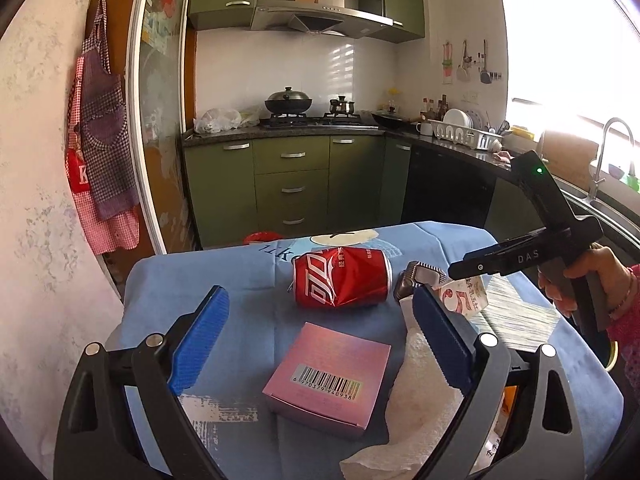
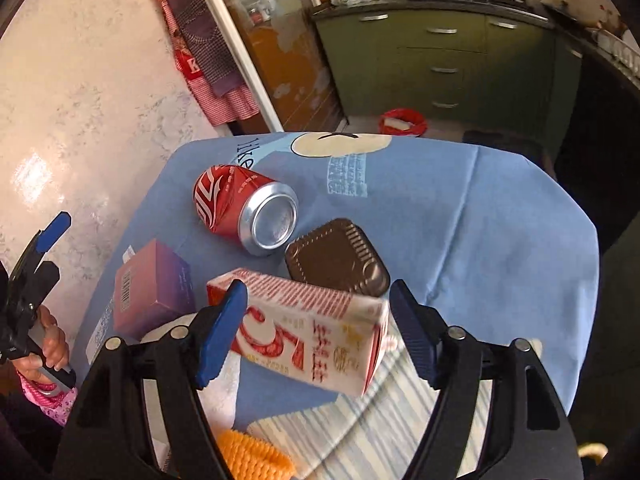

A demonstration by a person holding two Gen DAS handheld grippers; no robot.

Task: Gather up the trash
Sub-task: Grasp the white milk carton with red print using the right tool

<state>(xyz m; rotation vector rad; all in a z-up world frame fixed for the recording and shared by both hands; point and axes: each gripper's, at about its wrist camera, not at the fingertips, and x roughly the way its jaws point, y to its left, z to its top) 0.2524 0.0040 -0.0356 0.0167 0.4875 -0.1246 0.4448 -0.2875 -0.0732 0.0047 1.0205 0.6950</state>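
Observation:
On the blue-clothed table (image 1: 248, 280) lie a crushed red cola can (image 1: 342, 278), a pink box (image 1: 328, 376) with a barcode, a brown ridged square lid (image 2: 338, 258), a red-and-white milk carton (image 2: 312, 336) and a white paper towel (image 1: 420, 392). My left gripper (image 1: 320, 296) stands open, with the pink box below and between its blue pads and the can just beyond their tips. My right gripper (image 2: 320, 286) is open above the carton, which lies across the gap between its jaws; its right pad stands apart from the carton. A hand (image 1: 592, 280) holds it.
A red bin (image 2: 402, 122) sits on the floor beyond the table's far edge. A striped cloth (image 2: 360, 432) and an orange knitted piece (image 2: 252, 460) lie at the near side. A pale wall (image 1: 48, 240) runs close on the left; green cabinets (image 1: 292, 184) stand behind.

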